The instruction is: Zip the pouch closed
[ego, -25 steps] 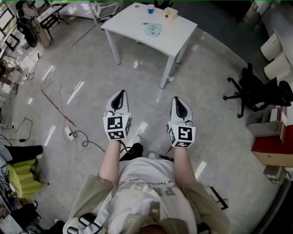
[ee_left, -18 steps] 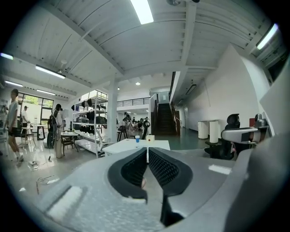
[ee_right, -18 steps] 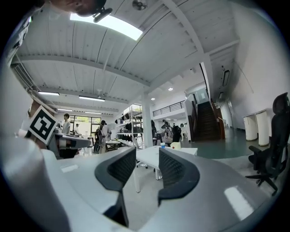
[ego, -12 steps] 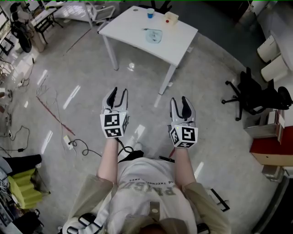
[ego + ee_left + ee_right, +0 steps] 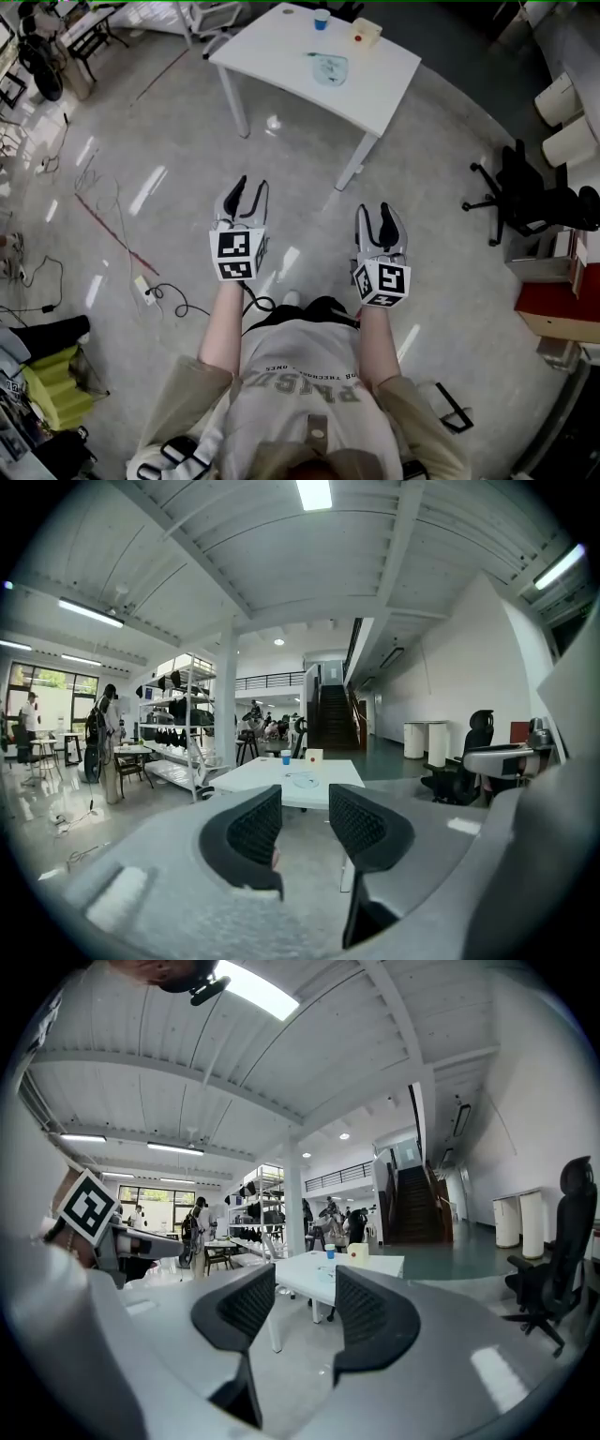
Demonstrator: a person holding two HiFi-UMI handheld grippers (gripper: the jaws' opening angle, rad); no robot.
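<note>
A pale, see-through pouch [image 5: 330, 67] lies flat on the white counter [image 5: 272, 47], well apart from both claws. Left claw [image 5: 250, 189] and right claw [image 5: 375, 216], just opening, stand spread and empty

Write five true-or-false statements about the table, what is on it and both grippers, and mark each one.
1. The pouch lies on the table. True.
2. The left gripper holds the pouch. False: its jaws have just been opening, nothing is between them, and the pouch is far off on the table.
3. The right gripper is shut. False: its jaws stand apart, have just been opening, and hold nothing.
4. A blue cup stands on the table. True.
5. The box sits on the floor. False: it is on the table, near the cup.
</note>
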